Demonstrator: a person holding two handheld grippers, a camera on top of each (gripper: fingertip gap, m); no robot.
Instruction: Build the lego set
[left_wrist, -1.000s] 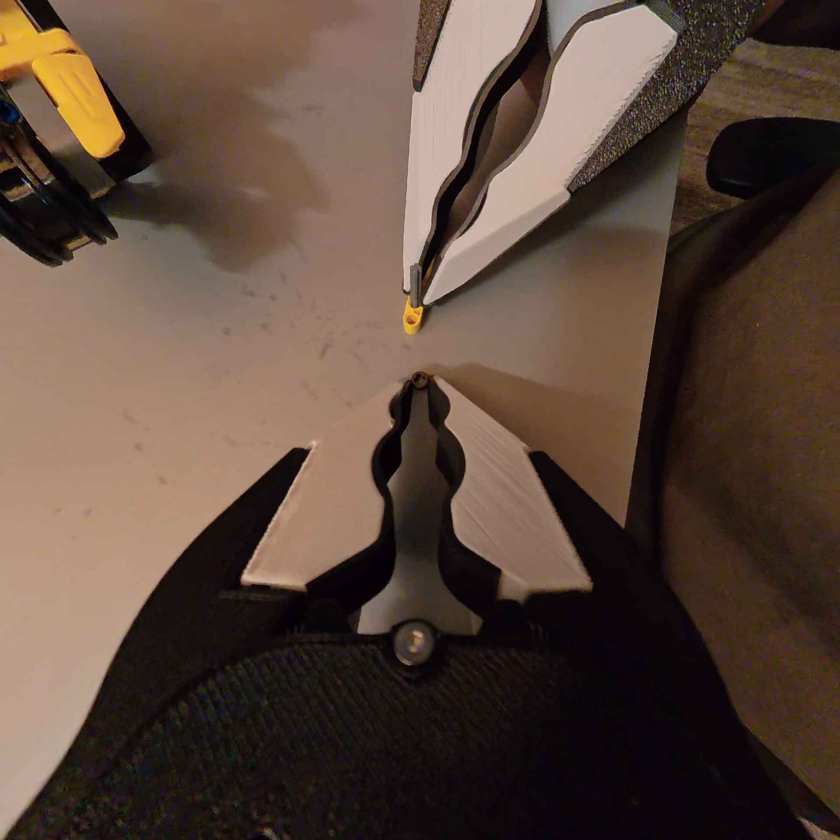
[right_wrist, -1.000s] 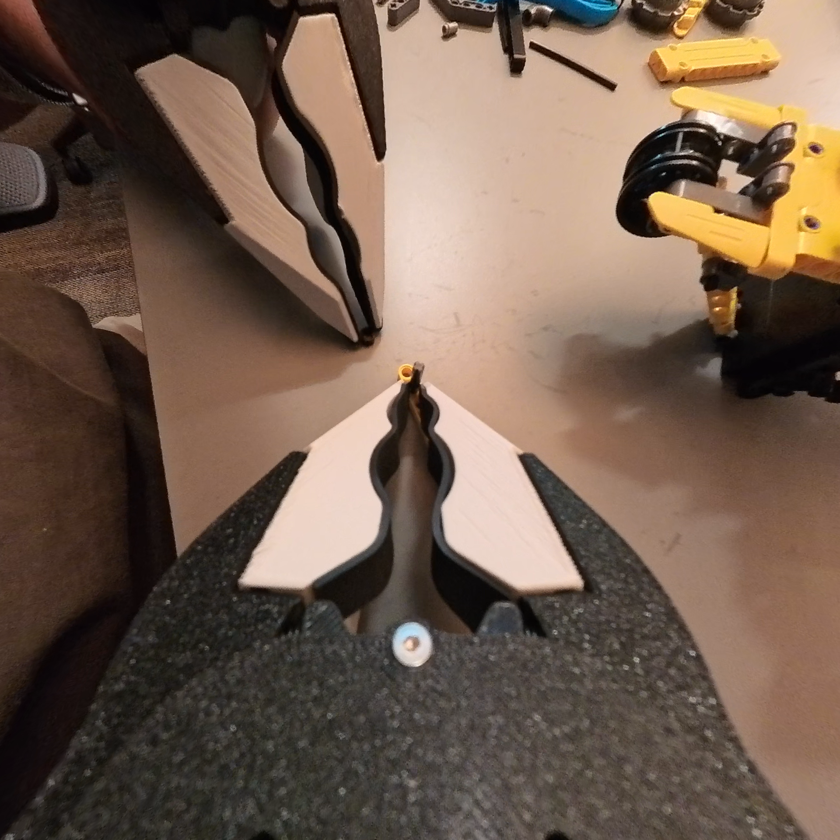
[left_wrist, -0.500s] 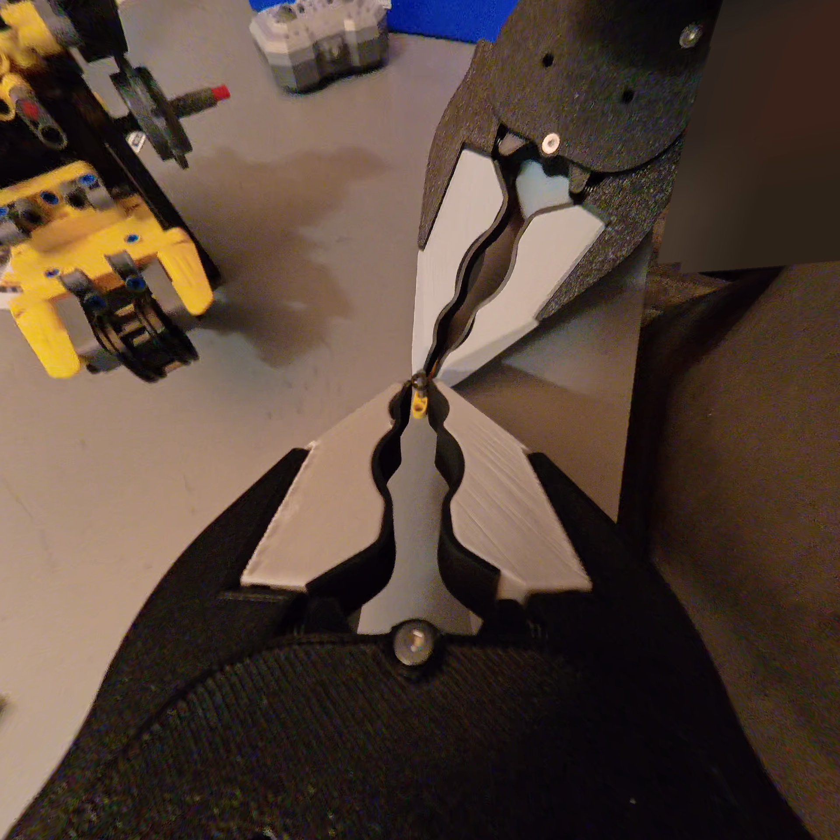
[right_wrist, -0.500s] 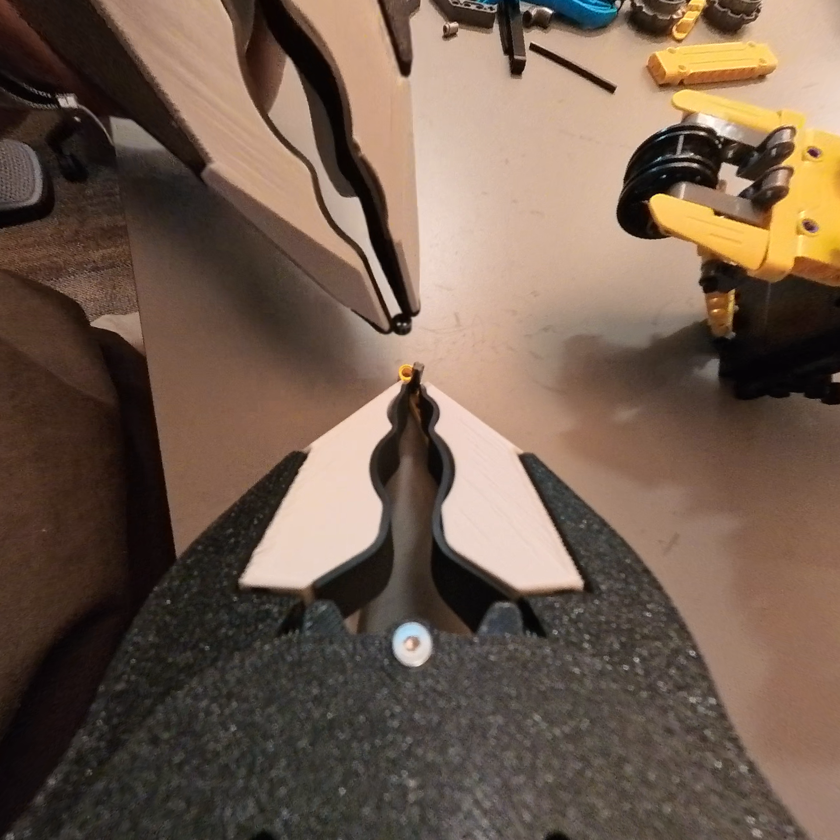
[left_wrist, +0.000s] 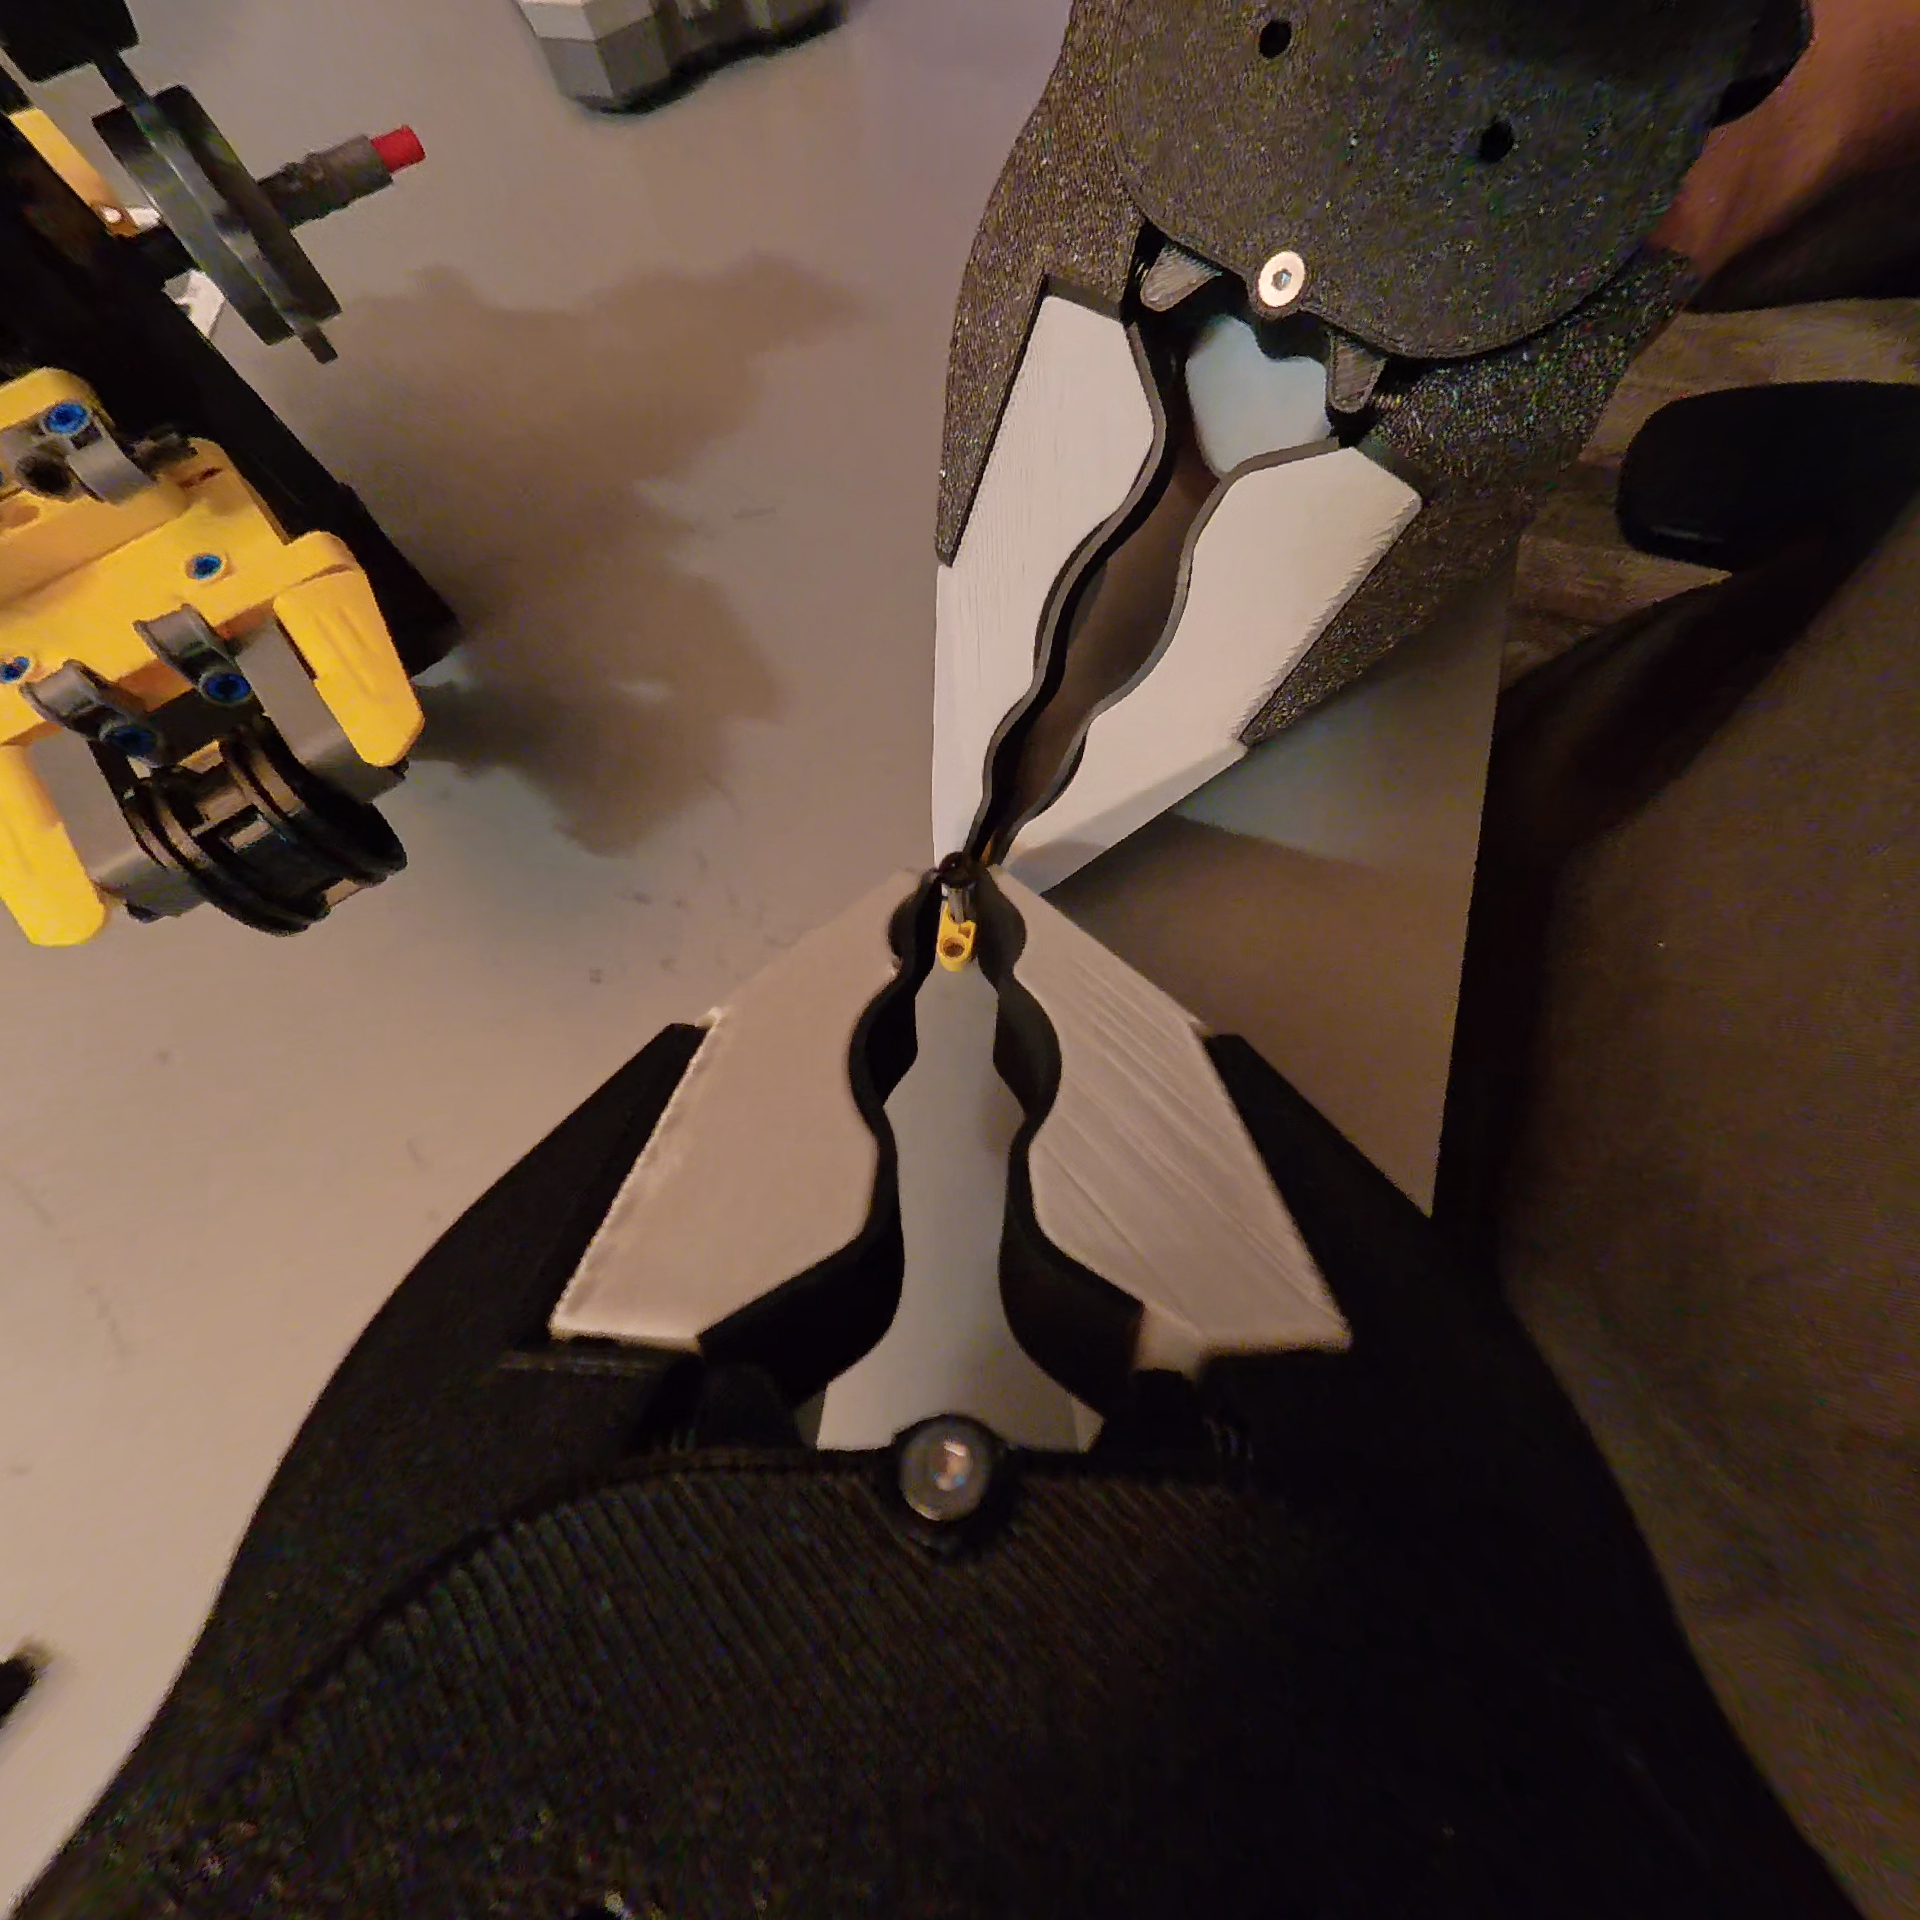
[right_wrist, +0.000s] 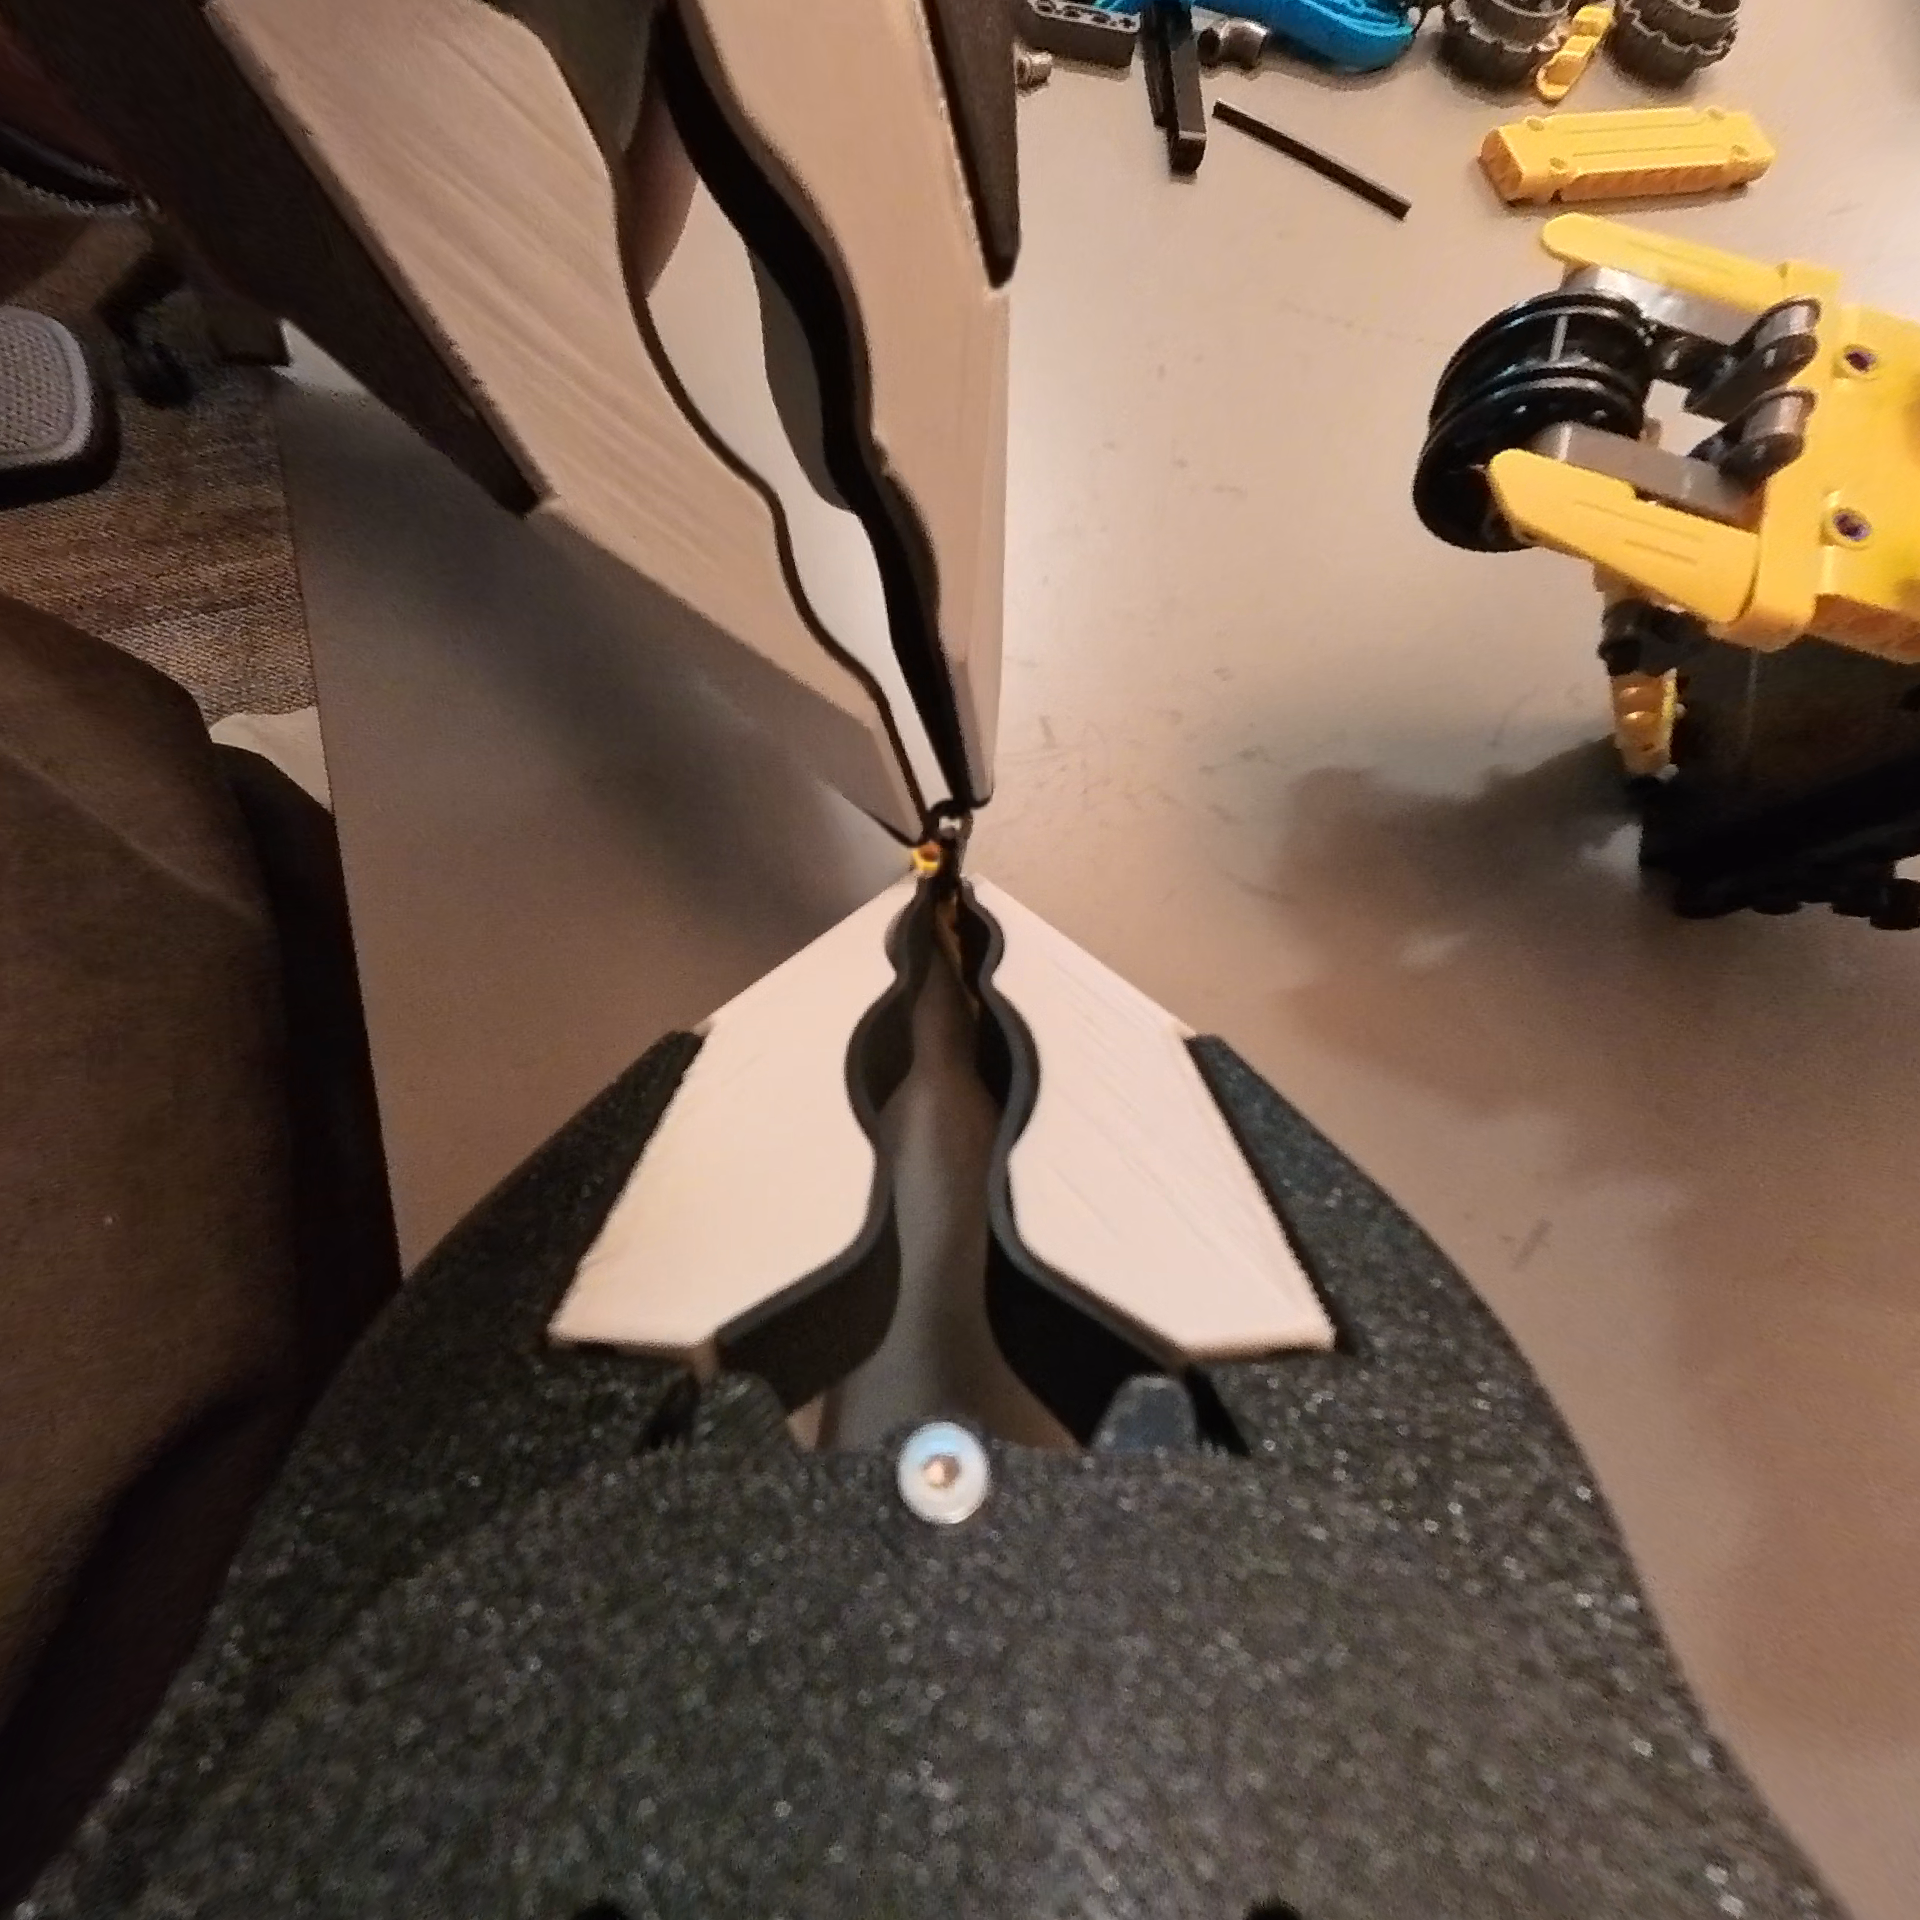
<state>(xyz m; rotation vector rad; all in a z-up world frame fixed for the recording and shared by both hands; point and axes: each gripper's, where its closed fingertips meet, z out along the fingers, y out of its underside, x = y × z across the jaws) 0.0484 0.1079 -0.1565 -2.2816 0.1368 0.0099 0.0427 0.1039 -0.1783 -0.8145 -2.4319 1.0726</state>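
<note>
My left gripper (left_wrist: 951, 885) is shut on a tiny black piece (left_wrist: 952, 865) at its tips. My right gripper (right_wrist: 940, 883) is shut on a short grey axle with a small yellow connector (left_wrist: 954, 932) on it. The two grippers meet tip to tip above the grey table (left_wrist: 312, 1091). The black piece touches the end of the axle. In the left wrist view my right gripper (left_wrist: 975, 854) comes down from the upper right. In the right wrist view my left gripper (right_wrist: 940, 818) comes down from the upper left, and the yellow connector (right_wrist: 923, 857) shows just below its tips.
A yellow and black brick-built model (left_wrist: 177, 665) stands left of the grippers and also shows in the right wrist view (right_wrist: 1714, 540). Loose parts lie at the back: a yellow beam (right_wrist: 1621, 156), a black rod (right_wrist: 1309, 156). The table edge (left_wrist: 1455, 1039) and a person's lap are close by. My two grippers' fingertips are within a few centimetres of each other. The black rod (right_wrist: 1309, 156) is about 25 cm from both grippers' fingertips.
My left gripper has moved up to my right gripper. The gap between the tips has closed, and the black piece now touches the axle end.
</note>
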